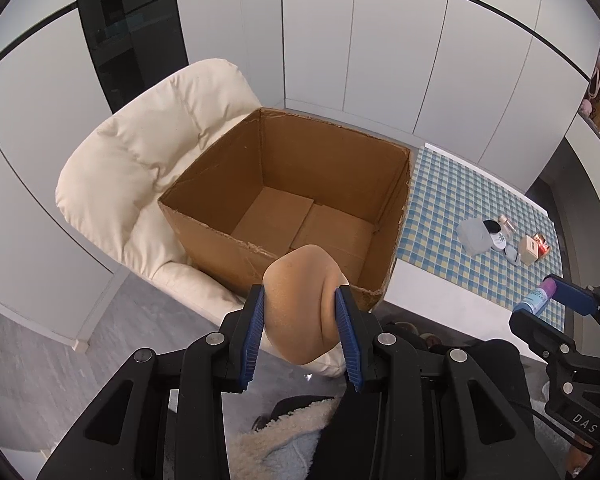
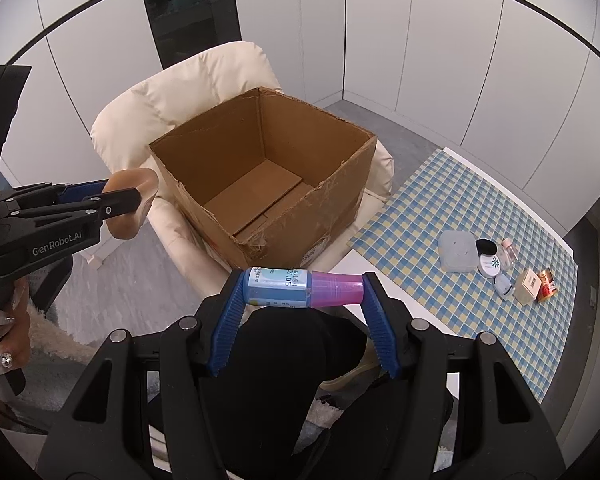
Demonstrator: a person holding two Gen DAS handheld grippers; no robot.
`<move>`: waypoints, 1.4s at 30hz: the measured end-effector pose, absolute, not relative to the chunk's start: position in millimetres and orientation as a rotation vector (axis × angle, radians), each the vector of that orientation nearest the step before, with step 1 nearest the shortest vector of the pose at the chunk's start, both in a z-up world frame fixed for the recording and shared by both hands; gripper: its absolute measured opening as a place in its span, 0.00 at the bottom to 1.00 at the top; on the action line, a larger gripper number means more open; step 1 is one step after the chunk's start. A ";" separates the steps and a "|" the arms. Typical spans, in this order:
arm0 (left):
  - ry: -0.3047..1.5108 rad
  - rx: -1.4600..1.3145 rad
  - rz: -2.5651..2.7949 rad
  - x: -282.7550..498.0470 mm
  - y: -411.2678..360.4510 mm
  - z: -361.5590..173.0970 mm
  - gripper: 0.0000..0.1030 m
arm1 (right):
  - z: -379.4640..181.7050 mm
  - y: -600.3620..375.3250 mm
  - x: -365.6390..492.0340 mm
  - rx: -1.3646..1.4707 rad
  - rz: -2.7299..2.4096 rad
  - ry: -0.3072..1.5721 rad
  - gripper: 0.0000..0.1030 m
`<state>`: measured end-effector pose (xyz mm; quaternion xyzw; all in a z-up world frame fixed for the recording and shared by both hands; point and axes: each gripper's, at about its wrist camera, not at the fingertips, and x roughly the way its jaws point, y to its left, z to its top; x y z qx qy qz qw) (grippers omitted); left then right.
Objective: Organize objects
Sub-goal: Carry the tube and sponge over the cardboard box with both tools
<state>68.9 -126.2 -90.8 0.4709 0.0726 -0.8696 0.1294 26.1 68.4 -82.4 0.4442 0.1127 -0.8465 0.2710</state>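
The left tool [image 1: 300, 294] is clamped on a soft tan sponge-like object [image 1: 300, 304], just before the near wall of the open brown cardboard box [image 1: 228, 156], which sits on a cream padded chair [image 1: 140, 148]. The right tool [image 2: 304, 284] is clamped on a small blue bottle with pink cap [image 2: 300, 286], held crosswise. To its right, small cosmetics [image 2: 492, 266] lie on the blue checked desk [image 2: 420, 208].

Even, bright indoor light; soft shadow inside the cardboard box [image 1: 284, 184] ahead of the claw; sharp focus; fisheye bending and dark corners.
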 end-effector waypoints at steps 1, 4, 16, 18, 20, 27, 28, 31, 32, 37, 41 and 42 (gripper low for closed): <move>0.213 1.375 -2.531 66.3 -126.3 -91.9 0.34 | -82.4 67.5 24.9 1.197 -2.279 0.307 0.58; 0.215 1.401 -2.532 57.6 -127.9 -95.6 0.34 | -84.5 61.3 18.2 1.197 -2.271 0.315 0.58; 0.187 1.438 -2.525 4.5 -154.0 -102.2 0.35 | -98.5 27.6 -21.2 1.214 -2.252 0.312 0.58; 0.226 1.441 -2.516 -6.8 -164.9 -106.5 0.35 | -98.1 18.8 -28.9 1.210 -2.248 0.314 0.58; 0.266 1.445 -2.499 -17.2 -174.1 -110.7 0.35 | -97.2 9.8 -35.3 1.199 -2.248 0.321 0.58; 0.276 1.402 -2.430 -58.1 -200.0 -116.3 0.35 | -98.0 -16.9 -64.1 1.194 -2.250 0.332 0.58; 0.277 1.391 -2.426 -63.3 -202.9 -116.2 0.35 | -99.2 -20.3 -71.7 1.204 -2.252 0.325 0.58; 0.256 1.361 -2.410 -77.7 -210.0 -118.5 0.35 | -99.2 -27.7 -86.8 1.213 -2.280 0.318 0.58; 0.248 1.358 -2.405 -82.1 -211.1 -120.3 0.35 | -98.0 -29.0 -90.5 1.210 -2.287 0.309 0.58; 0.257 1.385 -2.362 -101.2 -224.7 -137.7 0.35 | -95.8 -45.0 -113.7 1.202 -2.317 0.300 0.58; 0.201 1.378 -2.316 -104.0 -236.3 -148.3 0.35 | -107.4 -56.7 -133.7 1.232 -2.319 0.291 0.58; 0.210 1.386 -2.311 -104.0 -240.0 -150.8 0.35 | -112.8 -60.0 -138.9 1.246 -2.317 0.290 0.58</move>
